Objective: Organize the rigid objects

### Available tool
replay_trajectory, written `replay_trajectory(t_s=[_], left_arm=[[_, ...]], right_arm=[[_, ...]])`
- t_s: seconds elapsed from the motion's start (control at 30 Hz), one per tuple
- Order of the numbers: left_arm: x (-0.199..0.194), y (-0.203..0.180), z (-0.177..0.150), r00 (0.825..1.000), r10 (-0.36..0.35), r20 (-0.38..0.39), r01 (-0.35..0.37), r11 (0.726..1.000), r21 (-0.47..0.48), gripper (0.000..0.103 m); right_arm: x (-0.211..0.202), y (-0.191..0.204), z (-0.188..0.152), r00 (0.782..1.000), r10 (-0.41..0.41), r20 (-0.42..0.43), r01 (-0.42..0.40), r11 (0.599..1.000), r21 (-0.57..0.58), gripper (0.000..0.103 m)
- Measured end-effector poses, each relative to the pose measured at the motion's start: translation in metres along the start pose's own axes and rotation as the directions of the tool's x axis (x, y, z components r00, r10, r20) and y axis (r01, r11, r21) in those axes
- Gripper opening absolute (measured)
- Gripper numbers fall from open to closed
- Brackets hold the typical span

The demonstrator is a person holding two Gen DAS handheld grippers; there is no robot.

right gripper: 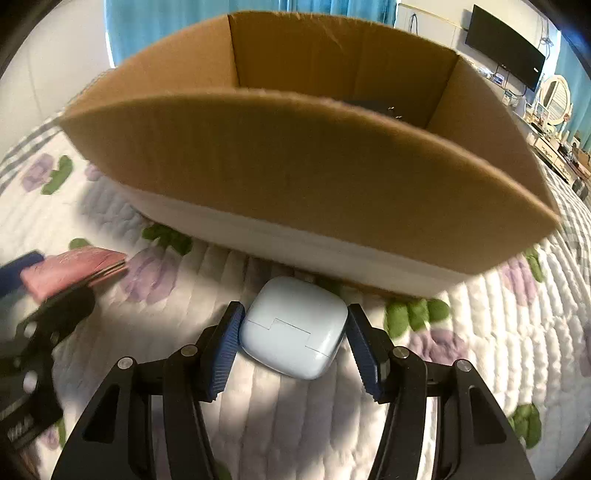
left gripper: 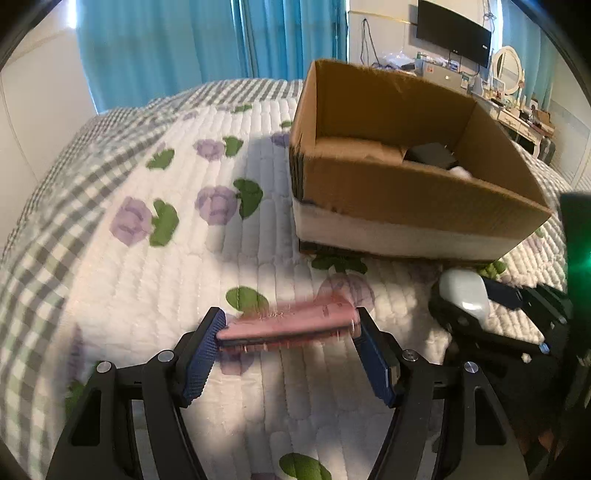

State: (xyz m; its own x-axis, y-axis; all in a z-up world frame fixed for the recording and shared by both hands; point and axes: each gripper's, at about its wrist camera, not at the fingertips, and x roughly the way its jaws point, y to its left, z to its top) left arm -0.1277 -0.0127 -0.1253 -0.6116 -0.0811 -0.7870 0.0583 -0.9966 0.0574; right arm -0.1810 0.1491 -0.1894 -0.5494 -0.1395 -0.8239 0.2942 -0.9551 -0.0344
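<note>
Clamped between blue pads of left gripper (left gripper: 288,326): flat pink object (left gripper: 286,325), held crosswise just above floral quilt (left gripper: 147,295), near and left of cardboard box (left gripper: 406,192). Gripped in right gripper (right gripper: 293,332): pale rounded case (right gripper: 293,328), pads touching both its sides, low over quilt and close to box's near wall. Inside open box, far right corner: dark item (left gripper: 430,155), identity unclear. Beyond bed, far right: wall-mounted screen (left gripper: 454,33), oval mirror (left gripper: 508,70).
</note>
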Motion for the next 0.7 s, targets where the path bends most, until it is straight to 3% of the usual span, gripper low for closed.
replay_trajectory(t_s=[0.03, 0.07, 0.1, 0.13, 0.3, 0.37, 0.5, 0.57, 0.63, 0.7], left_arm=[[-0.006, -0.001, 0.003, 1.000, 0.002, 0.010, -0.002, 1.000, 0.003, 0.069], [-0.012, -0.001, 0.004, 1.000, 0.001, 0.019, -0.001, 1.000, 0.003, 0.059], [-0.021, -0.001, 0.007, 0.999, 0.007, 0.043, -0.008, 1.000, 0.003, 0.024], [-0.030, 0.000, 0.012, 0.999, -0.009, 0.049, 0.009, 1.000, 0.003, 0.021], [-0.052, -0.006, 0.025, 0.997, -0.061, 0.057, 0.059, 0.997, 0.044, 0.020], [-0.048, -0.009, 0.023, 0.996, -0.090, 0.027, 0.089, 0.995, 0.041, 0.020], [-0.032, -0.010, 0.014, 0.997, -0.071, -0.013, 0.071, 0.996, 0.055, 0.022], [-0.024, -0.008, 0.008, 0.998, -0.053, -0.040, 0.055, 0.997, 0.054, 0.030], [-0.014, -0.003, 0.003, 0.997, -0.037, -0.066, 0.040, 0.998, 0.039, 0.056], [-0.006, 0.001, -0.001, 0.997, -0.014, -0.071, 0.017, 0.999, 0.037, 0.058]], right_arm=[[-0.007, -0.001, -0.002, 1.000, 0.004, 0.009, -0.004, 1.000, 0.000, 0.056], [-0.017, -0.001, -0.003, 1.000, 0.006, 0.019, -0.006, 1.000, -0.005, 0.056], [-0.025, -0.002, -0.004, 1.000, 0.009, 0.026, -0.009, 1.000, -0.012, 0.056], [-0.039, -0.002, -0.004, 0.999, 0.011, 0.041, -0.010, 1.000, -0.026, 0.056], [-0.089, -0.013, 0.007, 0.994, 0.021, 0.103, -0.018, 0.999, -0.032, 0.056], [-0.105, -0.014, 0.002, 0.993, 0.023, 0.119, -0.020, 0.999, -0.030, 0.056], [-0.112, -0.017, -0.005, 0.992, 0.022, 0.123, -0.018, 0.999, -0.028, 0.056], [-0.108, -0.027, 0.002, 0.993, 0.023, 0.116, -0.020, 0.999, -0.030, 0.056], [-0.107, -0.027, 0.000, 0.994, 0.025, 0.105, -0.021, 0.999, -0.036, 0.056], [-0.099, -0.027, 0.001, 0.995, 0.021, 0.096, -0.017, 0.999, -0.048, 0.056]])
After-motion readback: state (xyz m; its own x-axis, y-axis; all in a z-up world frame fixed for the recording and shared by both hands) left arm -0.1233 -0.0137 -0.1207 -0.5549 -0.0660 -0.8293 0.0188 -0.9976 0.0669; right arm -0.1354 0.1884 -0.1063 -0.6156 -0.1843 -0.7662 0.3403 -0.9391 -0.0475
